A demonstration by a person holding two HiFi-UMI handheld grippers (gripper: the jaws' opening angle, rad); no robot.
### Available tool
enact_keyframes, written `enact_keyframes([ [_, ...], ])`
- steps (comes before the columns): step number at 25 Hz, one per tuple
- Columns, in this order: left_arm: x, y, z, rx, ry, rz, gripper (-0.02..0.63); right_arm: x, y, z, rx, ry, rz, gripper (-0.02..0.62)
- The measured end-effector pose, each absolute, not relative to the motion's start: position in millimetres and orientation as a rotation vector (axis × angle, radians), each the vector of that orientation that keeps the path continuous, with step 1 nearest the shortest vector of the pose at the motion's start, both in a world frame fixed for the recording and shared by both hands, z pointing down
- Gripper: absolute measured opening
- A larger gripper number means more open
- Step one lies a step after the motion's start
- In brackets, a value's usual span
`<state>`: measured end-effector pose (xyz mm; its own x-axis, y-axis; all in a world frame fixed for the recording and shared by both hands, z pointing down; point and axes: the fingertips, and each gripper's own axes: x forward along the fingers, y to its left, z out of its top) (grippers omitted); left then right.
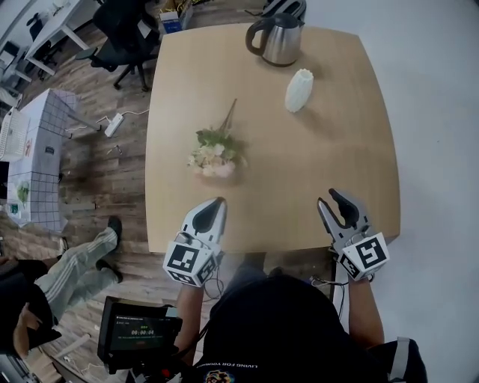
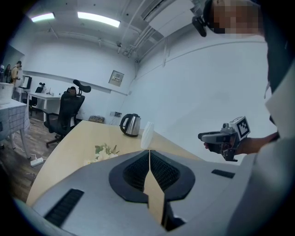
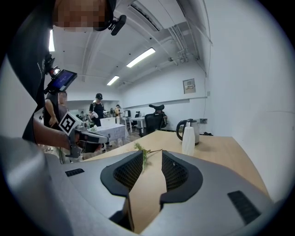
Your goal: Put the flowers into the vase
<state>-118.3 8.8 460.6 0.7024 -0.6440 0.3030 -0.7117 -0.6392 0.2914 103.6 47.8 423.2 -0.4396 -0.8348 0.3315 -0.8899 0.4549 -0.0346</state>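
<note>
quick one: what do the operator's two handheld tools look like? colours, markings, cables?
They match: the left tool and the right tool have grey shells with black ribbed pads. Each carries a white cube of black square markers, and thin cables trail from the handles. The person wears a black top.

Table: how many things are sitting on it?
3. The flowers lie near the middle, the white vase stands beyond them to the right, the kettle stands at the far edge. A dark object behind the kettle is partly cut off.
</note>
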Motion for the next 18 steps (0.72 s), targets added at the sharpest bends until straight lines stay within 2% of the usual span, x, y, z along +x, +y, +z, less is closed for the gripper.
enact_keyframes([
  [18, -125, -30, 467, 2.533, -1.018, 0.229, -0.003, 90, -2, 398, 1.398, -2.381, 0.128, 0.123],
])
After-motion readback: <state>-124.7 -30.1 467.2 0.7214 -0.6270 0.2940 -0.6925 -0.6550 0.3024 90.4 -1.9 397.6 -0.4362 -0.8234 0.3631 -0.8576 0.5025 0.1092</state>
